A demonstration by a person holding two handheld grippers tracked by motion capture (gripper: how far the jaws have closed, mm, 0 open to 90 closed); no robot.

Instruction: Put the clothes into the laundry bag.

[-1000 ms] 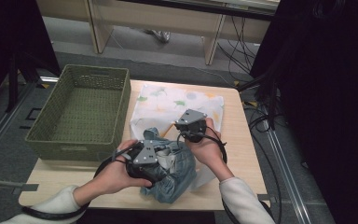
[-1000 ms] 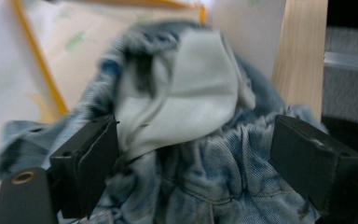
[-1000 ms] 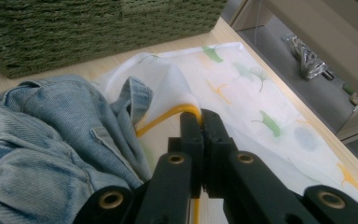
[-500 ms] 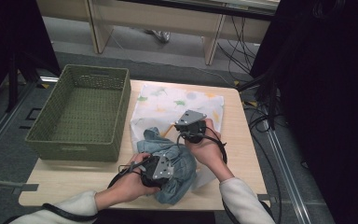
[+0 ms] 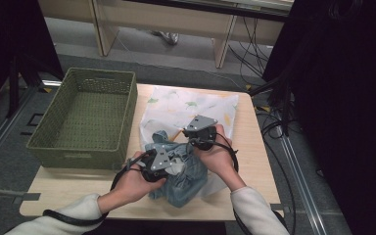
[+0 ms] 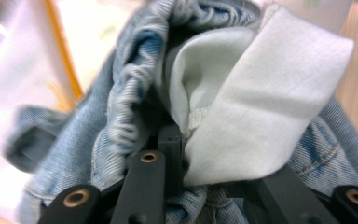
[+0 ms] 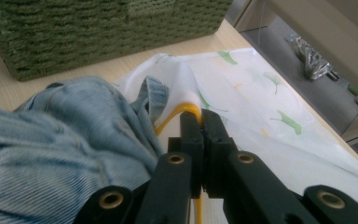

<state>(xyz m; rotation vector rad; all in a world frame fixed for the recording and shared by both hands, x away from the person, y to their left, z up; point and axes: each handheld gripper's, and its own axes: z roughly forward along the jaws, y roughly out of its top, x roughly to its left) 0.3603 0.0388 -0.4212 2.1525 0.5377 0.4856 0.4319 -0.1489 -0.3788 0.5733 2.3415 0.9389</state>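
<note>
High view: one light wooden surface (image 5: pixel 254 147) carries one green woven rectangular basket (image 5: pixel 85 117), one white printed cloth bag with a yellow-orange trim (image 5: pixel 186 105) and one crumpled light-blue denim garment (image 5: pixel 186 178). The basket stands at the left side of the surface with its near wall close to the front edge; its interior holds nothing visible. The bag lies flat just right of the basket and reaches to the far edge. The denim garment lies on the near part of the bag, between two hands, each holding one gripper: the left gripper (image 5: pixel 169 164) on the garment's left side, the right gripper (image 5: pixel 196 137) at its far side. Bare surface remains along the right edge and in a strip along the near edge. Left gripper view: the two black jaws have just been closing and now pinch the garment's gathered waistband together with a white inner pocket lining (image 6: pixel 261 107) that hangs out of the denim; the bag shows blurred at left and bare wood at right. Right gripper view: the two jaws are pressed together on the bag's yellow-orange trim (image 7: pixel 179 114), which arches up just ahead of them. The denim garment lies to their left, the basket wall stands beyond it, and the bag spreads ahead toward the surface edge.
</note>
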